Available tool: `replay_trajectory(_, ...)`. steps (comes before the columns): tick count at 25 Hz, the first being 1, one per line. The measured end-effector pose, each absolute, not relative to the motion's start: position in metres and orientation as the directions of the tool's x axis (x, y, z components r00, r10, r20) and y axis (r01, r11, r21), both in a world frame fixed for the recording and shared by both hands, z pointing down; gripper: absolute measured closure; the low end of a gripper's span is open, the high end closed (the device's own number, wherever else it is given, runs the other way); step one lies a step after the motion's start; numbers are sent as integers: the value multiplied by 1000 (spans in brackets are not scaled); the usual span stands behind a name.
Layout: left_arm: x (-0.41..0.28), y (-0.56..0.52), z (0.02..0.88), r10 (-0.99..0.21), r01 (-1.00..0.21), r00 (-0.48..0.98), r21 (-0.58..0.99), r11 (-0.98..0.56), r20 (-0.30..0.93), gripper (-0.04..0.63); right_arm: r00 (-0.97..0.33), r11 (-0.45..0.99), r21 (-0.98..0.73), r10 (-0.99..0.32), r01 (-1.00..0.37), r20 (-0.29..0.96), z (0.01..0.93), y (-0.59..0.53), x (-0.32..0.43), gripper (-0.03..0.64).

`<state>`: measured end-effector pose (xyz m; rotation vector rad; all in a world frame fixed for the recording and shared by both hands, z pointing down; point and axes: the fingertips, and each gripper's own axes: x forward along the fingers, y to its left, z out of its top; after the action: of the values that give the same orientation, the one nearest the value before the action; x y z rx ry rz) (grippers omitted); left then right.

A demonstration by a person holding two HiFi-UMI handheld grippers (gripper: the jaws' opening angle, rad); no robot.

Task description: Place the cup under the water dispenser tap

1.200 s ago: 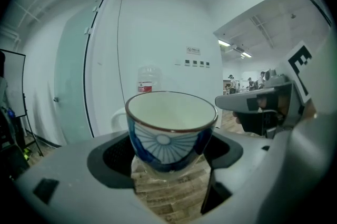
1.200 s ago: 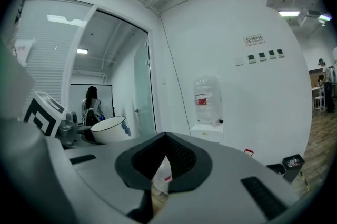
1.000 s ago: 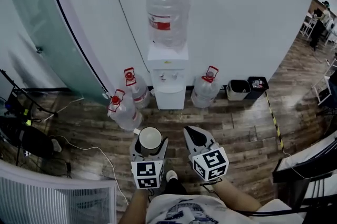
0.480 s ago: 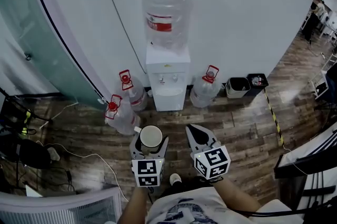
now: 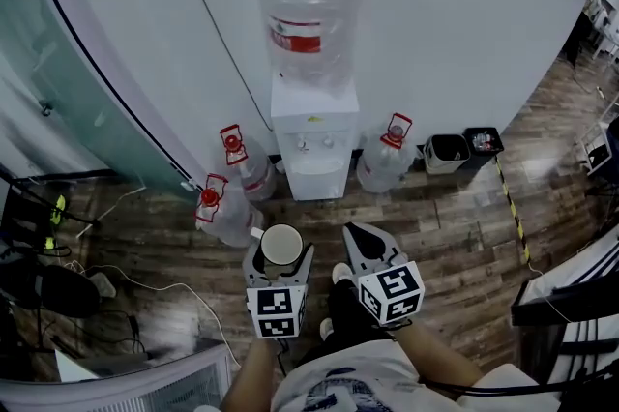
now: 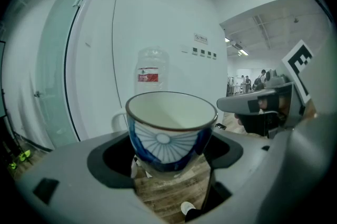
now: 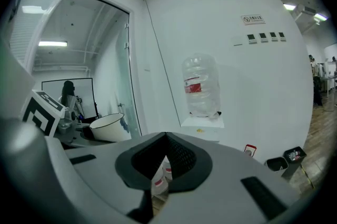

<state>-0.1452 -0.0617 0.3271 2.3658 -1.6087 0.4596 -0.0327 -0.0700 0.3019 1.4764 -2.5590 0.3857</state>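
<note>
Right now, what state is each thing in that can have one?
cup: upright, empty, held
left gripper: shut on cup
right gripper: shut, holding nothing
dispenser bottle: mounted neck down, fill unclear
floor bottles: red-capped, beside the water dispenser

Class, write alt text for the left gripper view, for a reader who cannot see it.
A white cup with a blue radiating pattern sits upright, clamped between the grey jaws of the left gripper. Behind it, a large clear water bottle with a red label stands against a white wall. The right gripper shows at the right.
</note>
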Motion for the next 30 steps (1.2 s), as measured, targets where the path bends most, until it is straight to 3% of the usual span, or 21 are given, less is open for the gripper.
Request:
replay_trajectory(10, -145, -145, 370, -854, -942, 317, 29, -335, 413, 172, -505, 484, -147, -813, -863, 290, 349, -144, -28, 595)
replay_trajectory(30, -115, -337, 593, -811, -944, 310, 56, -326, 497, 172, -489, 437, -220, -779, -872, 392, 565, -328, -16, 595)
